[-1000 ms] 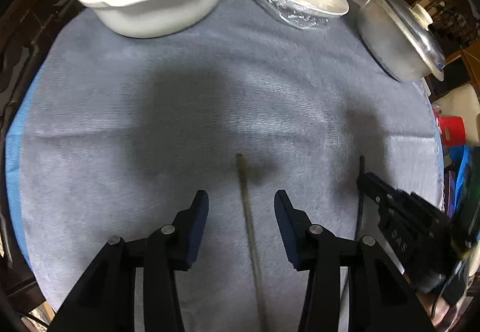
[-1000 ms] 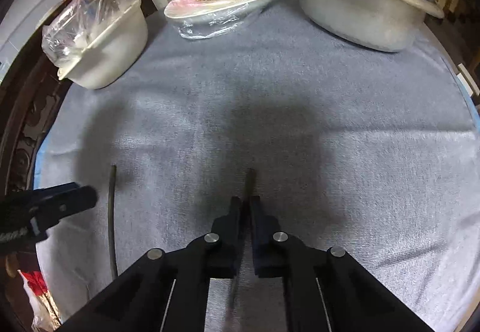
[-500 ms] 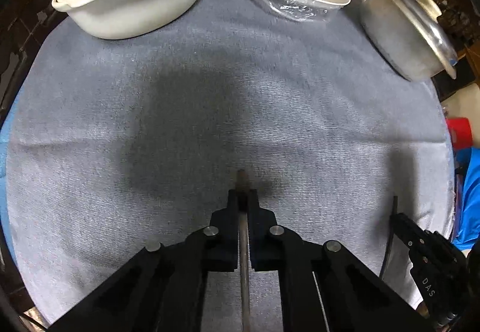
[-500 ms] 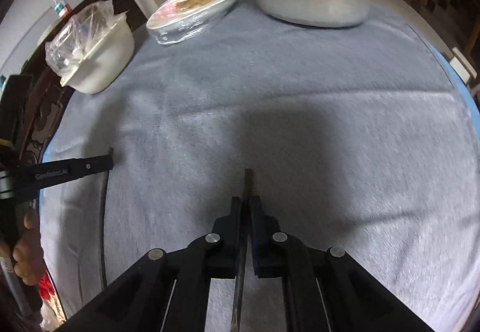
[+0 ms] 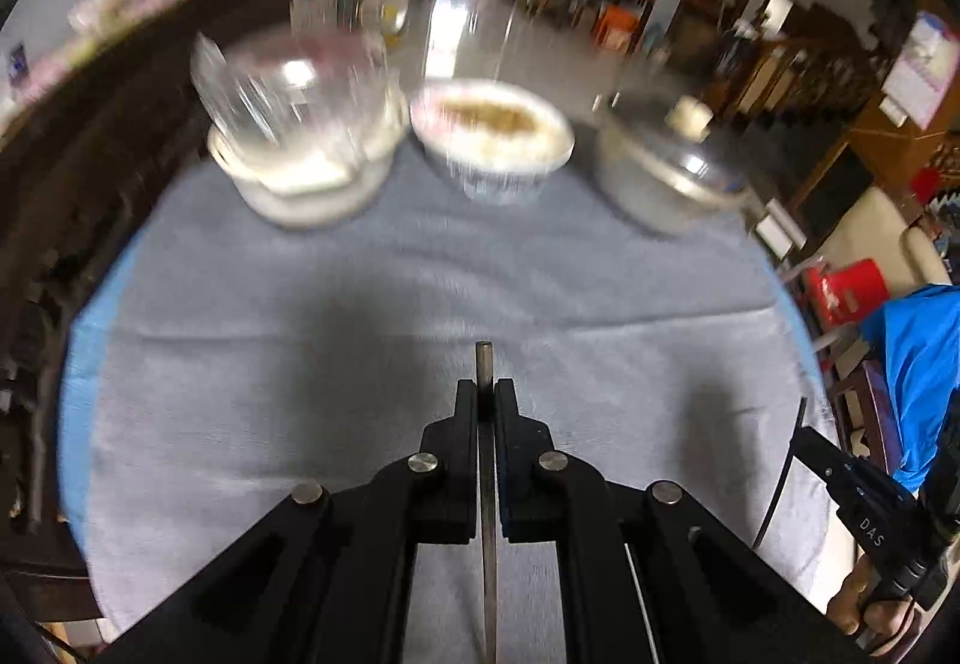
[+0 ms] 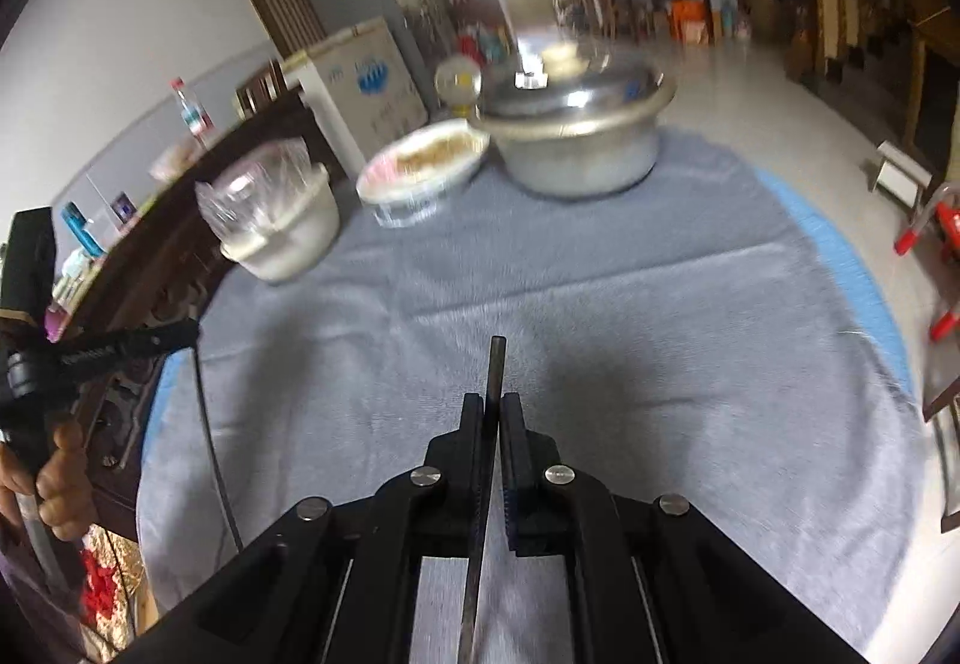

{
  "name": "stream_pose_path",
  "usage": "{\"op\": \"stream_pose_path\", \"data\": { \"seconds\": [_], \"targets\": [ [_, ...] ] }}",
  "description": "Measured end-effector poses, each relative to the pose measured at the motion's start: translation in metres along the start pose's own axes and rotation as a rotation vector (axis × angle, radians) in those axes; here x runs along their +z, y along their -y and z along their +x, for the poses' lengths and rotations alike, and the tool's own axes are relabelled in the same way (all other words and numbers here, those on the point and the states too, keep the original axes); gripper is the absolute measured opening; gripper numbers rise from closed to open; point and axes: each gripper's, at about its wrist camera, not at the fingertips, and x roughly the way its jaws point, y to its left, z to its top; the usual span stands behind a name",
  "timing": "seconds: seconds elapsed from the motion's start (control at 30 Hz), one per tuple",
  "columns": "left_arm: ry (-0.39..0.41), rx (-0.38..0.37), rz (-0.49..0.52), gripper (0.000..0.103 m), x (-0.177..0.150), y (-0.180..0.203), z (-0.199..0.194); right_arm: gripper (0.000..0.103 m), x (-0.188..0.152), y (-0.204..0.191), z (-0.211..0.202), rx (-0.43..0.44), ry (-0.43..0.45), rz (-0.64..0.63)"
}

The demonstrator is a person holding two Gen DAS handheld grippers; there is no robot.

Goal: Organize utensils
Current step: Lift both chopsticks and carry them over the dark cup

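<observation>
1. The left claw (image 5: 486, 394) is clamped tight on a chopstick (image 5: 485, 364), whose tip pokes out just past the pads.
2. The right claw (image 6: 492, 406) is clenched on the second chopstick (image 6: 495, 364), same grip!
3. Both sticks hang above the grey cloth (image 5: 300, 364), clear of it.
4. Off at the far edge sit a white bowl (image 5: 312, 178), a wrapped dish (image 5: 492, 147) and a lidded pot (image 5: 666, 178).
5. Best now, I'd say: bring the tips level, sticks parallel, lower them together, then release gently.
</observation>
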Motion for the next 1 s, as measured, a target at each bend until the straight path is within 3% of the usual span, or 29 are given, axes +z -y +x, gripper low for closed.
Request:
{"op": "stream_pose_path", "data": {
  "seconds": [0.17,0.53,0.73,1.0],
  "targets": [
    [0.155,-0.007,-0.016,0.005,-0.022,-0.005,-0.072,0.006,-0.025,0.000,-0.061,-0.033,0.145,0.014],
    [0.378,0.030,-0.123,0.005,-0.093,-0.031,-0.166,0.006,-0.083,-0.017,-0.159,-0.059,0.355,0.015],
    [0.447,0.039,-0.132,0.005,-0.122,-0.034,-0.197,0.006,-0.105,-0.041,-0.190,-0.079,0.420,-0.046],
    [0.461,0.030,-0.135,0.005,-0.155,-0.032,-0.222,0.006,-0.123,-0.064,-0.222,-0.070,0.468,-0.101]
  ]
}}
